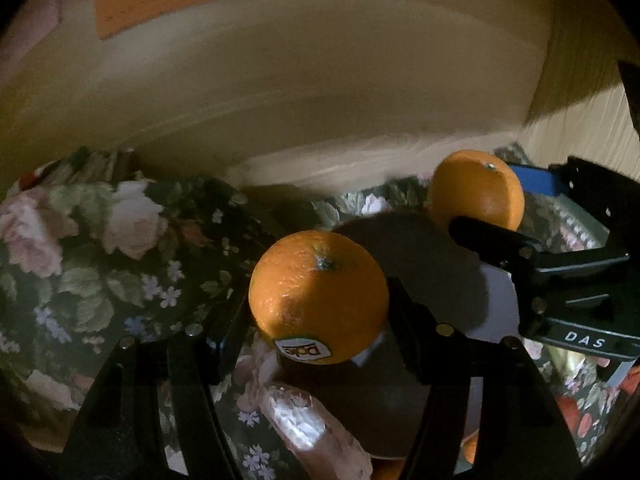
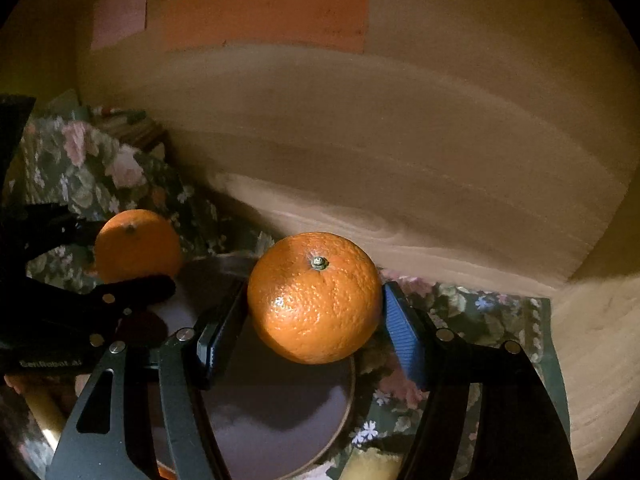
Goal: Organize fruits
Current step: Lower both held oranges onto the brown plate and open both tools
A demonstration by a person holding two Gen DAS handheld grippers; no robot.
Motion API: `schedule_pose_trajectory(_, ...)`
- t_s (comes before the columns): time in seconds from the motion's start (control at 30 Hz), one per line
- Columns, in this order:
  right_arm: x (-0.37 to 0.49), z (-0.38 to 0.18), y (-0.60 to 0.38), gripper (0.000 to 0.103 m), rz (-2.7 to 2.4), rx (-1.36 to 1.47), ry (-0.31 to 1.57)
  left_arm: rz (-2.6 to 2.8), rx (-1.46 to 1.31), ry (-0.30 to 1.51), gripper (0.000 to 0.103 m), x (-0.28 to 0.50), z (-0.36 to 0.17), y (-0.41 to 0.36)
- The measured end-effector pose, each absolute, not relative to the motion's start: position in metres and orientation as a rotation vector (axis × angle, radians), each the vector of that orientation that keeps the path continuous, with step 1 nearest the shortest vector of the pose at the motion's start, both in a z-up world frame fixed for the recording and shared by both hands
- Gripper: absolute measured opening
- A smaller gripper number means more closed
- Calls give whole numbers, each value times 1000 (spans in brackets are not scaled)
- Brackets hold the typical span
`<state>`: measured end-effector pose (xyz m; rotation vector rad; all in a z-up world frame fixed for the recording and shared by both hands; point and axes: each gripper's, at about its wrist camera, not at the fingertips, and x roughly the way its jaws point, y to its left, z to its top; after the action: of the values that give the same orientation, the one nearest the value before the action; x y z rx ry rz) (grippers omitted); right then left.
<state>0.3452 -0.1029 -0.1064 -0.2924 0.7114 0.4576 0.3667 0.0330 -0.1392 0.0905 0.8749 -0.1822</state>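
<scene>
My left gripper is shut on an orange with a Dole sticker, held above a white plate. In the same view the right gripper grips a second orange at the right. The right wrist view shows my right gripper shut on that orange, stem up, between blue pads, over the plate. The left gripper with its orange appears at the left there.
A dark floral tablecloth covers the table, which runs to a beige wall with orange paper stuck on it. Part of another orange peeks in at the plate's lower edge. Wooden table edge shows at the right.
</scene>
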Motion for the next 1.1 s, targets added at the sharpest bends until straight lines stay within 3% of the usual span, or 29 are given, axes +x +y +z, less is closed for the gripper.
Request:
schedule_pose_trajectory(0.43, 367, -139, -98, 66, 522, -367, 896, -196, 110, 978, 65, 392, -169, 31)
schedule_pose_trajectory(0.57, 370, -137, -100, 66, 531, -358, 926, -200, 90, 967, 70, 392, -168, 31)
schedule_pose_trajectory(0.63, 367, -131, -102, 68, 528, -348, 902, -190, 95, 929, 74, 384, -158, 34)
schedule_pose_trajectory(0.73, 356, -118, -111, 79, 507, -344, 837, -188, 71, 877, 80, 373, -143, 36)
schedule_pose_trajectory(0.9, 342, -95, -123, 80, 481, -312, 776, -179, 41, 798, 82, 343, -121, 42)
schedule_pose_trajectory(1.1, 313, -77, -148, 80, 460, -265, 722, -150, 52, 725, 91, 296, -107, 45)
